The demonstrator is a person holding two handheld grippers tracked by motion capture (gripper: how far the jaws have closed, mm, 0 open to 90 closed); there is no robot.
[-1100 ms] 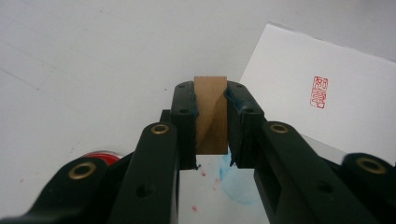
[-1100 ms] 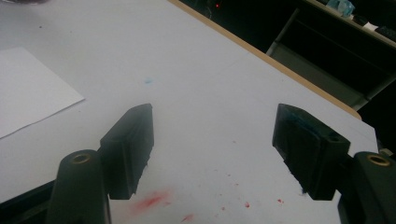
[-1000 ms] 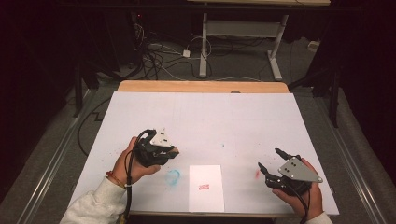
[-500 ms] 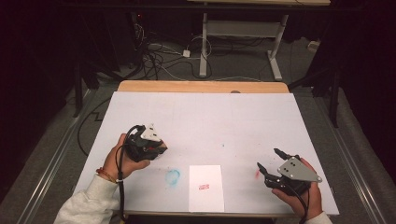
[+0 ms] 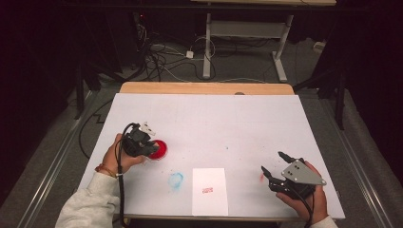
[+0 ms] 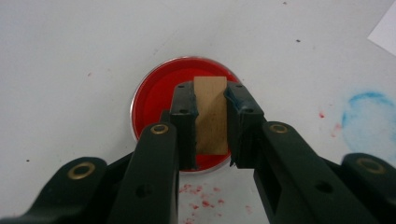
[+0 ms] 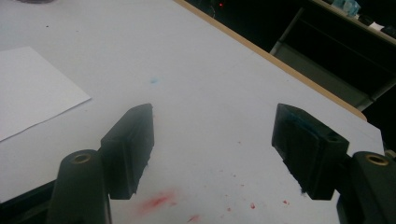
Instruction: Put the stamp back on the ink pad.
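Observation:
My left gripper [image 5: 151, 145] is at the left of the white table, shut on a small wooden block [image 6: 211, 116]. In the left gripper view the block's far end stands over the round red ink pad [image 6: 159, 98]; whether it touches the ink I cannot tell. The high view shows the pad [image 5: 160, 149] just right of that gripper. A white sheet of paper [image 5: 209, 190] with a small red mark lies near the front edge. My right gripper [image 5: 272, 162] rests at the front right, open, with bare table between its jaws [image 7: 215, 116].
A blue smudge [image 5: 176, 179] marks the table left of the paper, and a red smear [image 7: 156, 201] lies by the right gripper. The table's wooden far edge [image 5: 204, 88] borders a dark floor with cables and desk legs.
The left hand has shifted left and down, and the red ink pad now shows beside its gripper. The right hand has stayed put.

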